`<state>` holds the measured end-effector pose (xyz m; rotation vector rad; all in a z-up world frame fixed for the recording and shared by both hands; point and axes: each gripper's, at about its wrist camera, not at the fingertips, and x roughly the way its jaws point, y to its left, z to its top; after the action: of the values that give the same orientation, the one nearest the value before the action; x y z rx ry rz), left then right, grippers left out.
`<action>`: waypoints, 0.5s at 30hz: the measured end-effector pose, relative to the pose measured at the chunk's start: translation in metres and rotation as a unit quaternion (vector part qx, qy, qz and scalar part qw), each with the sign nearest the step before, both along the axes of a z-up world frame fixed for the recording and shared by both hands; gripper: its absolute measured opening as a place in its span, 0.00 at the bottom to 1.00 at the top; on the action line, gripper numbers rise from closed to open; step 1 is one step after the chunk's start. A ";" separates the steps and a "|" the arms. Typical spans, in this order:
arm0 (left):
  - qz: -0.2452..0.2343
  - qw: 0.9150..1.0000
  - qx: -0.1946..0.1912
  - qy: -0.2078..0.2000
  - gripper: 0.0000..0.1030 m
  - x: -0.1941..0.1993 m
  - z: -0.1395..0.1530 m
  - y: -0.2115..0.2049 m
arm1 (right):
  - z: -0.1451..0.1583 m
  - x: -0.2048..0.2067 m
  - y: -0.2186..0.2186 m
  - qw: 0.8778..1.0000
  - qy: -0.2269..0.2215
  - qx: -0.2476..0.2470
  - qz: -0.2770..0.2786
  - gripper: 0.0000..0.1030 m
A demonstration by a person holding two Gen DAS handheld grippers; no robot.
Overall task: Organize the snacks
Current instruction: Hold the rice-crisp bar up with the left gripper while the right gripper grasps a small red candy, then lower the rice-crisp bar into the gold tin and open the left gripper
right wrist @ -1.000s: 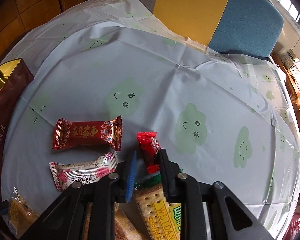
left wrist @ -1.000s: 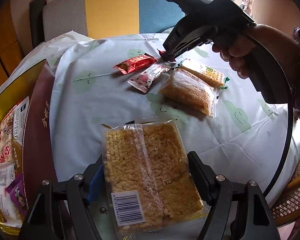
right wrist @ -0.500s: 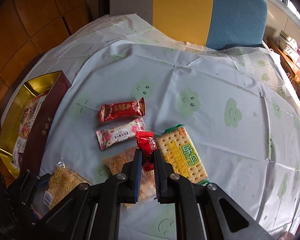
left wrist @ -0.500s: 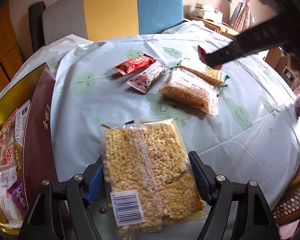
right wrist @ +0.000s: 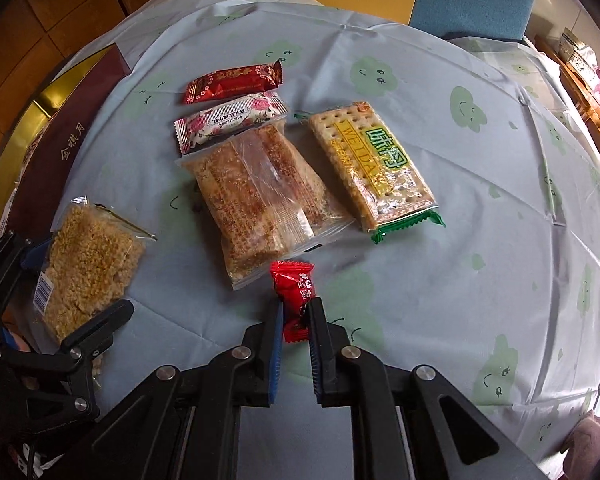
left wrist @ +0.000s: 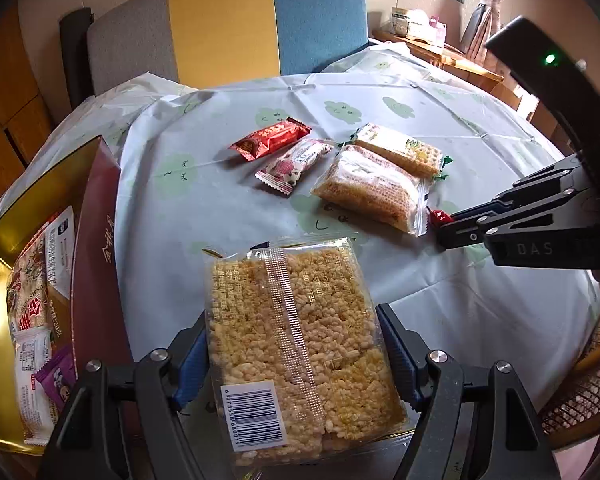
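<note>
My left gripper (left wrist: pixel 292 344) is shut on a clear pack of puffed rice cake (left wrist: pixel 296 340), held above the table's near edge; it also shows in the right wrist view (right wrist: pixel 88 268). My right gripper (right wrist: pixel 294 316) is shut on a small red candy (right wrist: pixel 296 292) and holds it over the table, just in front of the brown crisp pack (right wrist: pixel 260 200). On the table lie a red bar (right wrist: pixel 232 82), a pink-flowered white bar (right wrist: pixel 230 118) and a green cracker pack (right wrist: pixel 374 164). The right gripper also shows in the left wrist view (left wrist: pixel 444 226).
A dark red gift box with gold lining (left wrist: pixel 88 240) stands open at the left and holds several snack packets (left wrist: pixel 36 300). A pale cloth with green cloud faces (right wrist: pixel 480 220) covers the round table. A grey, yellow and blue chair (left wrist: pixel 228 28) stands behind.
My right gripper has lifted the red candy from beside the cracker pack and pulled it back toward the near side of the table. My left gripper holds the rice cake still.
</note>
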<state>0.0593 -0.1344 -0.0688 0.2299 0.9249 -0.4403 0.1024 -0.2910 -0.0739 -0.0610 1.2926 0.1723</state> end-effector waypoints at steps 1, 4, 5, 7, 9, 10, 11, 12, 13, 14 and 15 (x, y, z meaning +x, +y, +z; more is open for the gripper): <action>-0.001 1.000 -0.005 -0.006 0.73 -0.003 0.006 0.001 | 0.001 -0.001 0.001 1.000 -0.001 -0.001 0.001 0.12; 0.003 1.000 -0.018 -0.018 0.73 -0.007 0.024 0.009 | 0.000 -0.001 0.001 1.000 -0.001 -0.001 0.001 0.12; 0.007 0.999 -0.028 -0.021 0.73 -0.008 0.031 0.014 | 0.001 -0.002 0.002 1.000 -0.002 -0.003 0.003 0.12; 0.023 0.999 -0.042 -0.025 0.73 -0.007 0.043 0.027 | 0.001 -0.003 0.004 1.000 -0.004 -0.009 0.008 0.12; 0.044 0.997 -0.056 -0.025 0.74 -0.004 0.054 0.044 | -0.001 -0.005 0.008 1.000 -0.006 -0.016 0.013 0.12; 0.057 0.996 -0.062 -0.026 0.74 -0.002 0.060 0.054 | -0.001 -0.004 0.008 1.000 -0.006 -0.018 0.015 0.12; 0.070 0.995 -0.067 -0.027 0.74 0.000 0.065 0.066 | -0.002 -0.005 0.012 1.000 -0.007 -0.020 0.016 0.12; 0.086 0.993 -0.071 -0.027 0.74 0.003 0.069 0.078 | -0.002 -0.005 0.013 1.000 -0.007 -0.021 0.017 0.12; 0.104 0.991 -0.075 -0.027 0.74 0.005 0.073 0.092 | -0.002 -0.006 0.013 1.000 -0.008 -0.021 0.017 0.12; 0.122 0.989 -0.077 -0.029 0.74 0.008 0.076 0.106 | -0.003 -0.005 0.015 1.000 -0.008 -0.022 0.017 0.12; 0.139 0.987 -0.075 -0.031 0.74 0.011 0.078 0.120 | -0.003 -0.005 0.015 1.000 -0.009 -0.023 0.018 0.12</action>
<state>0.0702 -0.0141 0.0093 -0.0235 0.8441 -0.2418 0.0973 -0.2759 -0.0767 -0.1254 1.2791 0.1721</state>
